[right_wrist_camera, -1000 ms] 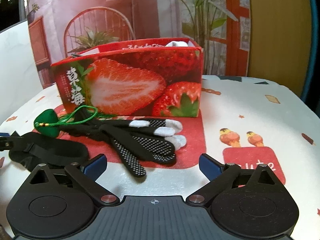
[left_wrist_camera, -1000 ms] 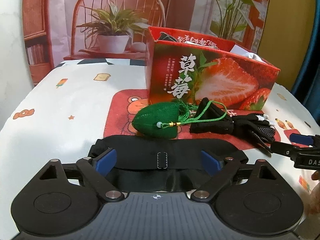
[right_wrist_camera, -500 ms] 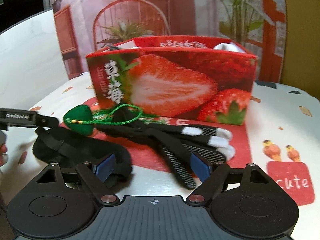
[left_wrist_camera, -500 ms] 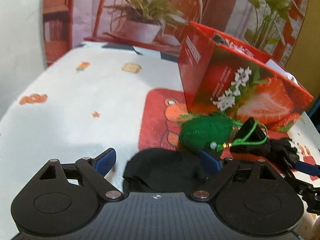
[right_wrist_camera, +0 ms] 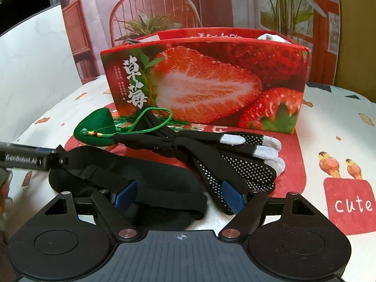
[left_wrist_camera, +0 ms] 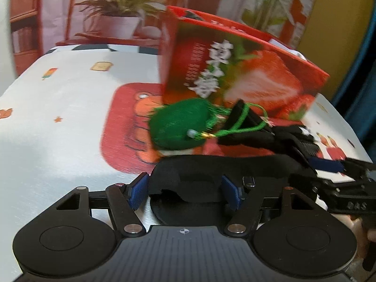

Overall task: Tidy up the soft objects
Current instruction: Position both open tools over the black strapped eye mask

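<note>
A black eye mask (left_wrist_camera: 211, 169) with a strap lies on the tablecloth at the near edge. My left gripper (left_wrist_camera: 185, 193) straddles its left end with its jaws closing; the blue pads do not clearly press it. My right gripper (right_wrist_camera: 178, 196) straddles the mask's (right_wrist_camera: 150, 178) right end, its jaws also closing, with the right pad against a glove finger. Behind the mask lie a green sachet (right_wrist_camera: 98, 129) with a looped cord and a pair of black gloves (right_wrist_camera: 235, 162) with white fingertips. Each gripper shows at the edge of the other's view.
A red strawberry-print box (right_wrist_camera: 206, 82) stands open-topped behind the soft things, with something white inside at its right end. The tablecloth (left_wrist_camera: 58, 117) is bare to the left of the sachet (left_wrist_camera: 178, 127). A printed backdrop with a chair and plants rises behind the table.
Both grippers have narrowed their jaws. The left one shifted towards the mask's left end and dipped. The right one slid left, so the mask now lies between its pads.
</note>
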Motion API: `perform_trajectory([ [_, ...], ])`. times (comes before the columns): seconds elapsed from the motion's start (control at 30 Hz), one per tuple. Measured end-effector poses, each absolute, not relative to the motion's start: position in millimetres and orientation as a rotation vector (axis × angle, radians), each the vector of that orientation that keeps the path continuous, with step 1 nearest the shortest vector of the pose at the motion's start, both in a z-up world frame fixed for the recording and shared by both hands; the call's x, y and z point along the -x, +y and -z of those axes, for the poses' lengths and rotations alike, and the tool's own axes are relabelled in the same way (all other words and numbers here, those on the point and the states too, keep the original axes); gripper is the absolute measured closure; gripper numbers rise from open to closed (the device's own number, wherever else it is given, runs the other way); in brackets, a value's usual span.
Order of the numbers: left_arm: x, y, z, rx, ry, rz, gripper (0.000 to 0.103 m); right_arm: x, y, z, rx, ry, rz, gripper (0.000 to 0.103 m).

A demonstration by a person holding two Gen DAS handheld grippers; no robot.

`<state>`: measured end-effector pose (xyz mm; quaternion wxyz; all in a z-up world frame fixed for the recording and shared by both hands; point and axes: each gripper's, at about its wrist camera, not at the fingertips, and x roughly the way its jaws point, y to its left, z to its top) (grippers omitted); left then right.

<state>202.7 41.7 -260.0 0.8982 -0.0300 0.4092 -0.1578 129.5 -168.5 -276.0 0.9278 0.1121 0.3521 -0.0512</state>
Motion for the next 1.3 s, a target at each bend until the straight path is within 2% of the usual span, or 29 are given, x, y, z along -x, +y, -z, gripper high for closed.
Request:
perform_trajectory([
  [1.3,-193.4,35.2,263.1,-0.004,0.806,0.331,0.034,-121.1,-177.4,280.8,-0.246,0.737,0.177,0.034],
])
